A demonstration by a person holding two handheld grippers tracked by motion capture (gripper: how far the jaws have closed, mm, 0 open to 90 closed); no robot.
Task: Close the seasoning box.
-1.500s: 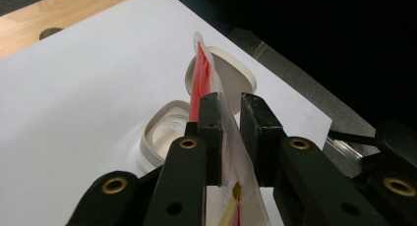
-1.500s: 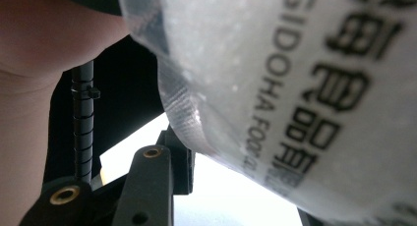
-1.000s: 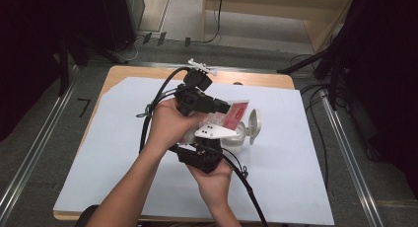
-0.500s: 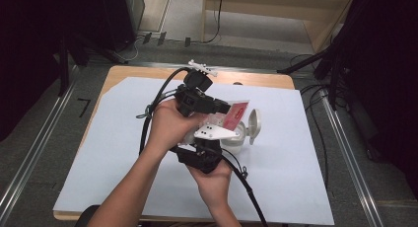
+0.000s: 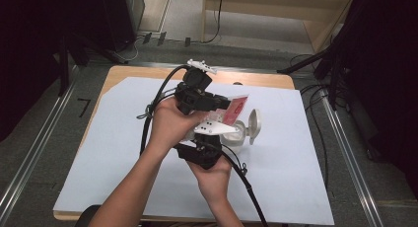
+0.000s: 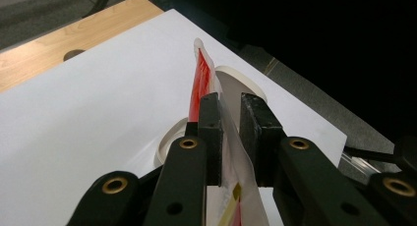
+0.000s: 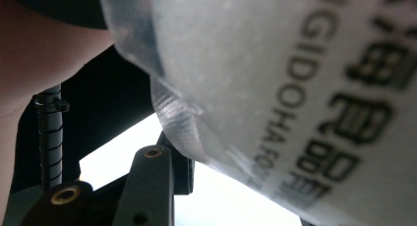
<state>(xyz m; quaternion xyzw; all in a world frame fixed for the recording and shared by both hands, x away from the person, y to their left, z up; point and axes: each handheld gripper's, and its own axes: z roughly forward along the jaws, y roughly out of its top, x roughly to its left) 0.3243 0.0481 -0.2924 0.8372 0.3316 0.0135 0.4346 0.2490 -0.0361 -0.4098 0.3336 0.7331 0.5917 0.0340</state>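
Over the middle of the counter (image 5: pixel 123 76), which is covered by a white sheet (image 5: pixel 296 177), two hands work close together. The left hand-held gripper (image 5: pixel 227 103) reaches in from the far side and is clenched on a red-and-white packet (image 5: pixel 237 108). In the left gripper view its two black jaws pinch the packet (image 6: pixel 202 78) edge-on between the pads, the thin film standing upright and running away from the camera. The left hand (image 5: pixel 172 123) wraps around that gripper's body, and its black cable (image 5: pixel 157 96) loops off toward the far edge of the counter.

The right hand-held gripper (image 5: pixel 219 133) comes up from the near side, held by the right hand (image 5: pixel 212 172). It lies against a white tub (image 5: pixel 236 135) that stands on the sheet just under the packet. The tub's round lid (image 5: pixel 254 126) is flipped open and tilts up on its right side. In the right gripper view a translucent container wall with dark printed lettering (image 7: pixel 305 98) sits right in front of the camera, and one black jaw (image 7: pixel 162 182) touches its lower edge. The other jaw is hidden, so I cannot tell whether this gripper is grasping the tub or only resting on it.

In the left gripper view the tub's pale rim (image 6: pixel 169 142) shows just beyond the jaws, directly below the pinched packet.
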